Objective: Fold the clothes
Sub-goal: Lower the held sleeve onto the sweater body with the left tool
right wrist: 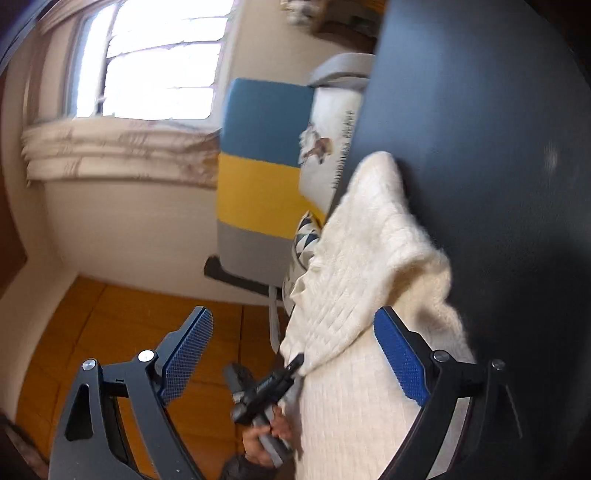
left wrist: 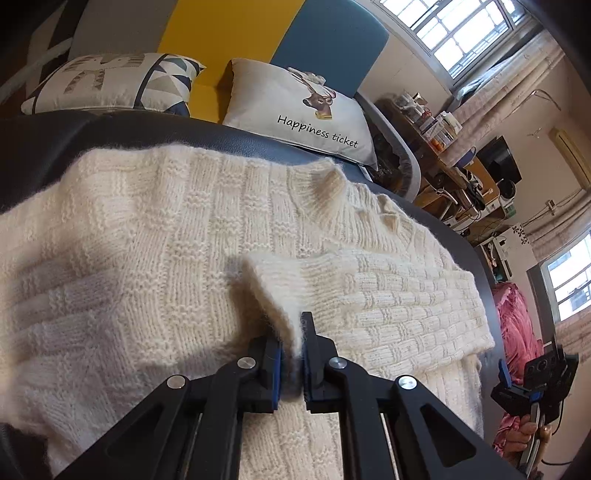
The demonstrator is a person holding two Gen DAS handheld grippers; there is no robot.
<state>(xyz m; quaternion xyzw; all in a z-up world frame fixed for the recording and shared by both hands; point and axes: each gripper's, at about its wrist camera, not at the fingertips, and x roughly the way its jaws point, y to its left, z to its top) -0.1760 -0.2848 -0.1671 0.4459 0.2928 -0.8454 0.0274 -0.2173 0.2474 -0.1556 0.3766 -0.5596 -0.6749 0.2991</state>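
- Left wrist view: nearest the lens, the left gripper (left wrist: 293, 354) has its blue-padded jaws pinched together on a raised fold of the cream knit sweater (left wrist: 177, 236), at the ribbed cuff of a sleeve (left wrist: 369, 295) folded across the body.
- Spread flat, the sweater covers much of a dark leather-like table (left wrist: 55, 144), its collar towards the far edge.
- Beyond the table, two cushions lean on a grey, yellow and blue sofa back (left wrist: 325, 33): a geometric-print cushion (left wrist: 110, 83) and a white deer cushion (left wrist: 295, 107) lettered "Happiness ticket".
- At the right edge, the right gripper (left wrist: 517, 384) shows off the table, a hand (left wrist: 524, 432) on its handle.
- A cluttered desk (left wrist: 454, 166) stands further back; what is on it is too small to tell.
- Right wrist view, rolled sideways and blurred: the right gripper (right wrist: 293, 358) has its jaws wide apart, nothing pressed between the pads.
- Between them lie the sweater (right wrist: 354, 280) and the left gripper (right wrist: 273, 387) nipping its edge, held in a hand (right wrist: 266, 443).
- No container shows in either view.
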